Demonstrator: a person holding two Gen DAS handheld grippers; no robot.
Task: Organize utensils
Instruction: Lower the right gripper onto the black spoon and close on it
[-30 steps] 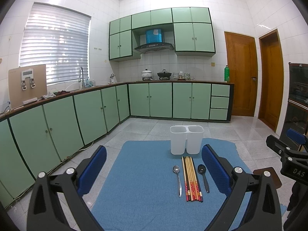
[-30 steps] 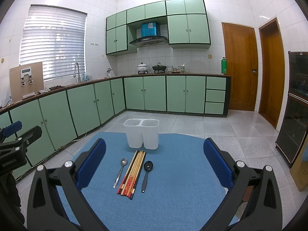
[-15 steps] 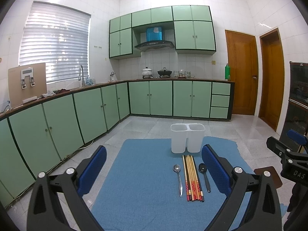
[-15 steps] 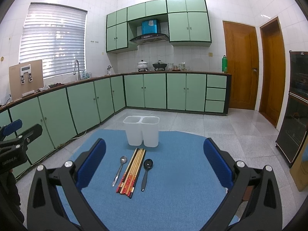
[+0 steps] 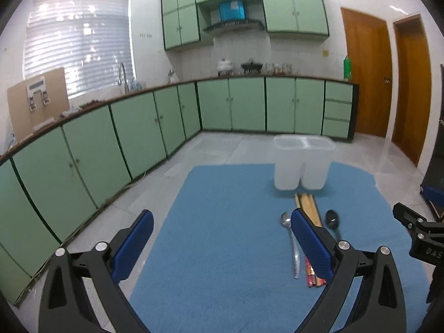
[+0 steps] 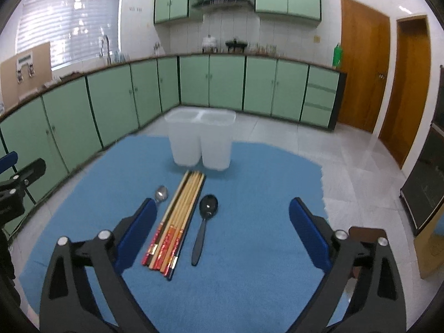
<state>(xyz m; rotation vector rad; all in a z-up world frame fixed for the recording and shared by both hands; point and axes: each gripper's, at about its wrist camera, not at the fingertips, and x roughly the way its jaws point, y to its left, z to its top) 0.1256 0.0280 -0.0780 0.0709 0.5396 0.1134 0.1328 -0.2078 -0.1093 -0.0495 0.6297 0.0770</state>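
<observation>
Both grippers' fingers (image 6: 137, 233) gape empty; the black spoon (image 6: 204, 223), right of the chopsticks (image 6: 177, 219), looks light, stiff, slippery—pinch its mid-handle.

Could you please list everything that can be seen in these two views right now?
holder: one, translucent white, two compartments, far end of the mat
chopsticks: one bundle, wooden with red ends, mid-mat, in front of the holder
metal spoon: one, silver, left of the chopsticks
black spoon: one, black, right of the chopsticks
mat: one, blue, under all the utensils
cabinets: green, along the walls
doors: two, brown wood, right wall
bottle: one, green, end of the counter
left gripper: black with blue pads, open, empty
right gripper: black with blue pads, open, empty
</observation>
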